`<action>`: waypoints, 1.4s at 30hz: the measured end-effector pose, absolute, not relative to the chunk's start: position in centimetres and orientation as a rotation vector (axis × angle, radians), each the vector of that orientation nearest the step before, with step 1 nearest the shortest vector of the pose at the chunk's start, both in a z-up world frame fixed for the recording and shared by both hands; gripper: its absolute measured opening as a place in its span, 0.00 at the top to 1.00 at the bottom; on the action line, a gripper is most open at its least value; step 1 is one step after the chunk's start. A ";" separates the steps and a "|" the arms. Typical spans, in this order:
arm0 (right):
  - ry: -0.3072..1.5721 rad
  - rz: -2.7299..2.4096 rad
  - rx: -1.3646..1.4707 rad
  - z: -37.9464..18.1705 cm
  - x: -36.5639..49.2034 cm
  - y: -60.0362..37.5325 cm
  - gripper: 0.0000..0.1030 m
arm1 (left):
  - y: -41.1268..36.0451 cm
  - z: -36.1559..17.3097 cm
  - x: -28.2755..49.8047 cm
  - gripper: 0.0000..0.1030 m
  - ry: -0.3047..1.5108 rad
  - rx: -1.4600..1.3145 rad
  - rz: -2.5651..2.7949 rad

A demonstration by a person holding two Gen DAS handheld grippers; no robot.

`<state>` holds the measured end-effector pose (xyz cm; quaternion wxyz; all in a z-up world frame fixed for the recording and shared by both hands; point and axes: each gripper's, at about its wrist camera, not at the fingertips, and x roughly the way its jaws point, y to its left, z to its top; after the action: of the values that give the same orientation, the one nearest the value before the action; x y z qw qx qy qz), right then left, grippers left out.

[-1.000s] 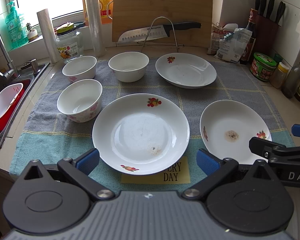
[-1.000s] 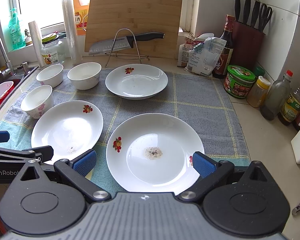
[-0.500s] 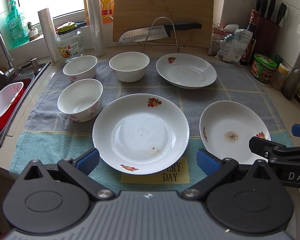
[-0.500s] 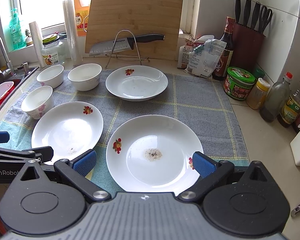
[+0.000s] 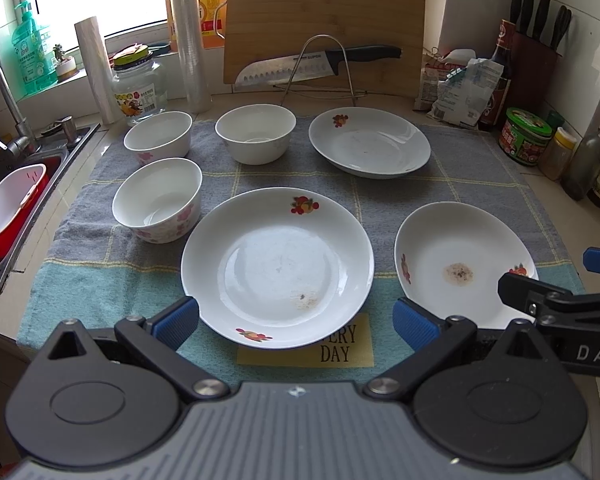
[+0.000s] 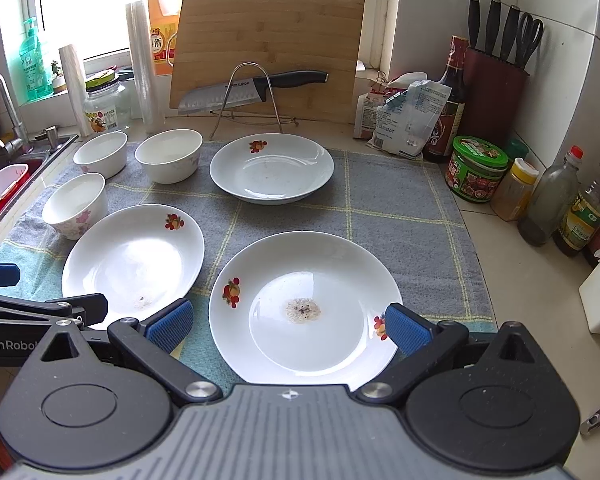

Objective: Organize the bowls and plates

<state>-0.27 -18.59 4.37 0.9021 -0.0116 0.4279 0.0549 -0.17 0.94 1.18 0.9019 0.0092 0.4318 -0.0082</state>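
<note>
Plates sit ahead of your spread tongs: left gripper [image 5: 296, 320] faces the middle white flowered plate [image 5: 277, 266], right gripper [image 6: 287, 326] the stained white plate [image 6: 305, 307]; three white bowls [image 5: 158, 200] crowd left, bare grey checked towel [image 6: 400, 216] right.

The 3 plates [image 5: 277, 266] and 3 bowls [image 5: 158, 199] are showing glossy white glazed ceramic. The towel [image 6: 400, 208] is showing matt, rough woven cloth. The cutting board [image 5: 324, 20] is showing smooth wood. The gripper pads [image 6: 168, 326] are showing ribbed blue rubber.
</note>
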 end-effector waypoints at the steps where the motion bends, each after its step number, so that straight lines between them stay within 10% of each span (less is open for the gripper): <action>1: 0.884 0.114 -0.024 4.4 -0.2 -18.6 0.00 | 0.9 1.2 -0.2 0.01 0.892 0.019 -0.017; 42: 0.971 0.274 -0.071 -7.5 -1.4 -24.2 0.00 | 0.3 0.1 0.4 0.01 0.879 -0.068 -0.080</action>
<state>-1.39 -24.25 -7.55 0.8748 -0.0342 0.4652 0.1311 0.41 0.35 0.06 0.9036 -0.0327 0.4253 -0.0387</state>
